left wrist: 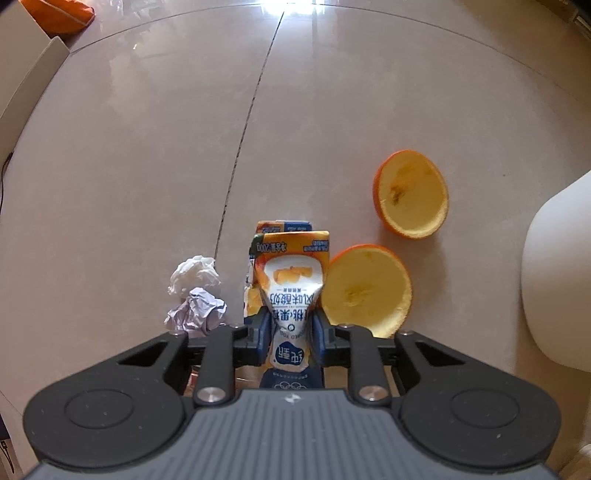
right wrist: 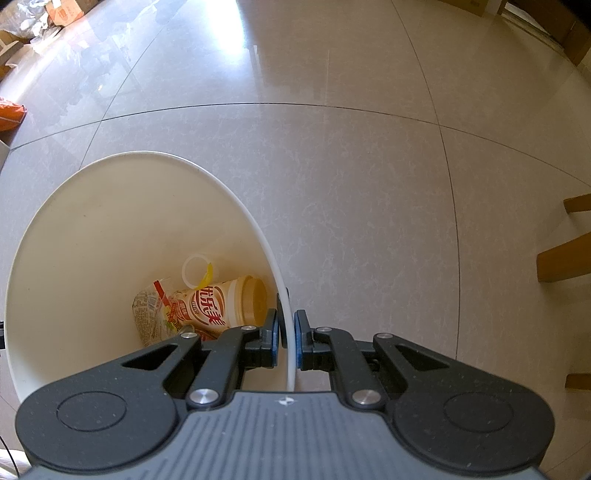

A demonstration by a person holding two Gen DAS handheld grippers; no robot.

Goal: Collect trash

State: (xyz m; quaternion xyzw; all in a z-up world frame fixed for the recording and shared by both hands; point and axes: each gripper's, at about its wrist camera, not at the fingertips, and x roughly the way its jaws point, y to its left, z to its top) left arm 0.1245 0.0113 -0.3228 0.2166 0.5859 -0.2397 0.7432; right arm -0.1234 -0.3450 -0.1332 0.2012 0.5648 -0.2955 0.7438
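My left gripper [left wrist: 290, 332] is shut on a crushed orange-and-white yogurt carton [left wrist: 291, 280], squeezed in the middle between the blue pads. Two hollow orange peel halves lie on the tiled floor: one [left wrist: 369, 291] right of the carton, one [left wrist: 412, 194] farther off. Two crumpled paper balls [left wrist: 195, 291] sit left of the carton. My right gripper [right wrist: 288, 332] is shut on the rim of a white trash bin [right wrist: 92, 236], one finger inside, one outside. Inside the bin lie a milk-tea cup [right wrist: 225, 302], a printed wrapper [right wrist: 149, 314] and a white ring lid [right wrist: 195, 271].
The white bin's outer wall [left wrist: 554, 280] shows at the right edge of the left wrist view. Wooden furniture legs [right wrist: 565, 254] stand at the right. Cardboard boxes [right wrist: 64, 11] and an orange bag [left wrist: 59, 14] lie far back. Glossy floor tiles spread all around.
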